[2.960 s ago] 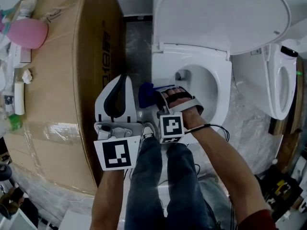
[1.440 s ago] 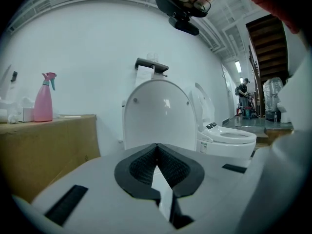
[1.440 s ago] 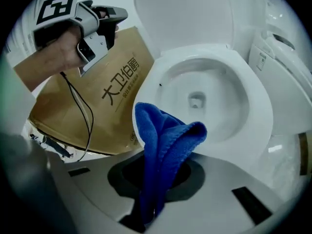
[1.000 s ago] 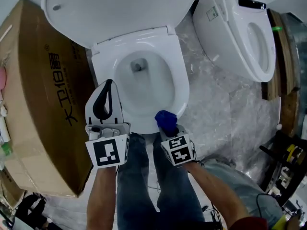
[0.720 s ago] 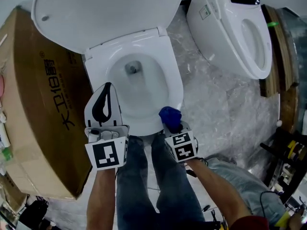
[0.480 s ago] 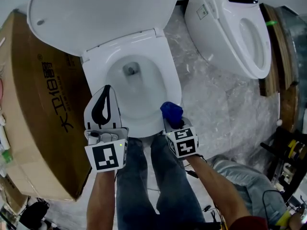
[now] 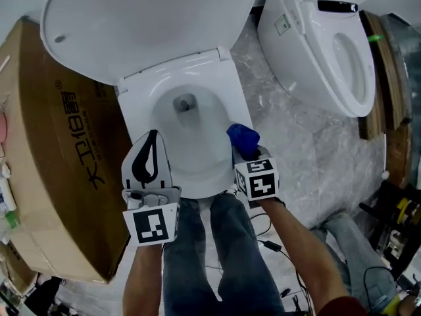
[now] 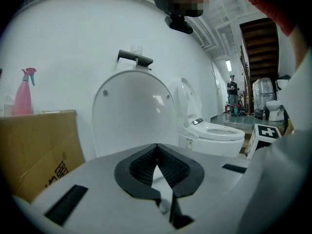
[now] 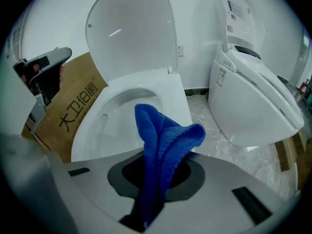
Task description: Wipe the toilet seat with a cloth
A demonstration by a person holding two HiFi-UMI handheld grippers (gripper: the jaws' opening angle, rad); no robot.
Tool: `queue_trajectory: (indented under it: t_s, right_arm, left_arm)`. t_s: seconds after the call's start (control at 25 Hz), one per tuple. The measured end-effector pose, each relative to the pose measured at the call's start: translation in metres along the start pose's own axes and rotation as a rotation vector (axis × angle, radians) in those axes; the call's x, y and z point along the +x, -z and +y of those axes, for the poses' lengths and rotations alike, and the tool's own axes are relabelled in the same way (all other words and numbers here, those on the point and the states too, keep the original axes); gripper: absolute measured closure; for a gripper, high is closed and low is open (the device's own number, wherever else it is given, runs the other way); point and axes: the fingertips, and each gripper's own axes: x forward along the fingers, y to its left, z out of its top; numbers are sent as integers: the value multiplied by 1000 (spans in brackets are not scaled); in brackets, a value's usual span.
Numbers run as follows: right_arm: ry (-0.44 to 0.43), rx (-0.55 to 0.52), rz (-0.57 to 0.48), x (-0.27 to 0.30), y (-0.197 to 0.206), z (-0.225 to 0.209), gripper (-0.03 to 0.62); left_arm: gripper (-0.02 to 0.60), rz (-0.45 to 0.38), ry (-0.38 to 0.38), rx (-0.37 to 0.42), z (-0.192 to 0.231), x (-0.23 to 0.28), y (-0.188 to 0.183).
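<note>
**Head view:** my right claw [image 7: 246, 151] grips the blue cloth [image 7: 242, 137] over the right rim of the toilet seat [image 7: 237, 104]. My left claw [image 7: 150, 143] hangs above the seat's left front.

**Left gripper view:** jaws clenched together, nothing between them.

**Right gripper view:** the cloth is pinched as a bunched fold. Drag against the seat could tug it free into the bowl [image 9: 117, 116].

Left gripper [image 8: 156, 147] shut and empty, facing the toilet
Its dark jaws meet with nothing between them. Beyond stands the raised toilet lid [image 8: 134, 113]; far left, a cardboard box [image 8: 39, 145] and pink spray bottle [image 8: 24, 92]; right, a second toilet [image 8: 214, 136].
</note>
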Motion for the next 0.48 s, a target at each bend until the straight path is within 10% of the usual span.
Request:
queue_trajectory:
  t_s: [0.48]
  right_arm:
    - [14,-46,-67,34,-86,-14,528]
  left_arm:
    - [566,35,-18,-15,18,6,12]
